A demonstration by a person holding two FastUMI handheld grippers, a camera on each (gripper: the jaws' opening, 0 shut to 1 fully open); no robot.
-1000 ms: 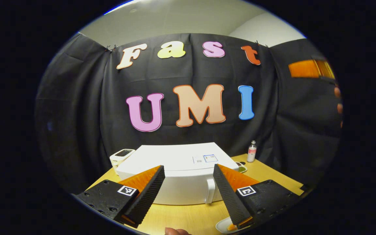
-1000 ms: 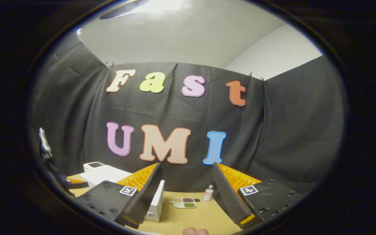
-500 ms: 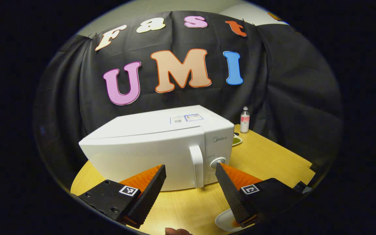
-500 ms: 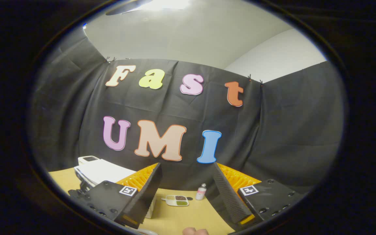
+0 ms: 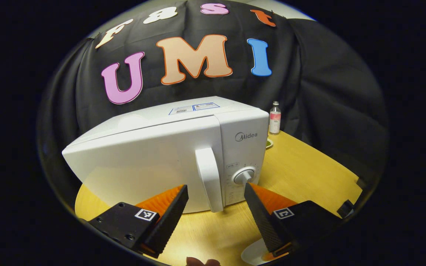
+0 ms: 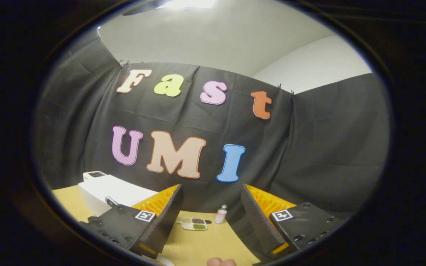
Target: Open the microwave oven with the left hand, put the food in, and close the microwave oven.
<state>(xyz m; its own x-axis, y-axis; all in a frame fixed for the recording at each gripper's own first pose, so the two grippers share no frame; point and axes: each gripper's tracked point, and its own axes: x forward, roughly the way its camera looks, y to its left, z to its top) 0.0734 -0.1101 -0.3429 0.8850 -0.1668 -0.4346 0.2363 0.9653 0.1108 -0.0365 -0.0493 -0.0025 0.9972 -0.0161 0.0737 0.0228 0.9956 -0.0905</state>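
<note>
left tongs face the shut microwave

while the microwave (image 5: 168,147) stands shut on the table (image 5: 301,170), the left tongs (image 5: 216,207) hang just before it, fingers spread wide with nothing between them; its handle (image 5: 209,179) rises in the gap ahead, its dial (image 5: 243,176) near the right finger. a plate (image 5: 253,253) lies under that finger, a bottle (image 5: 274,117) far ahead to the right. the right tongs (image 6: 210,216) are also open and empty; a sectioned dish (image 6: 194,223) and the bottle (image 6: 220,214) lie ahead between the fingers, the microwave (image 6: 113,194) off to their left.
</note>
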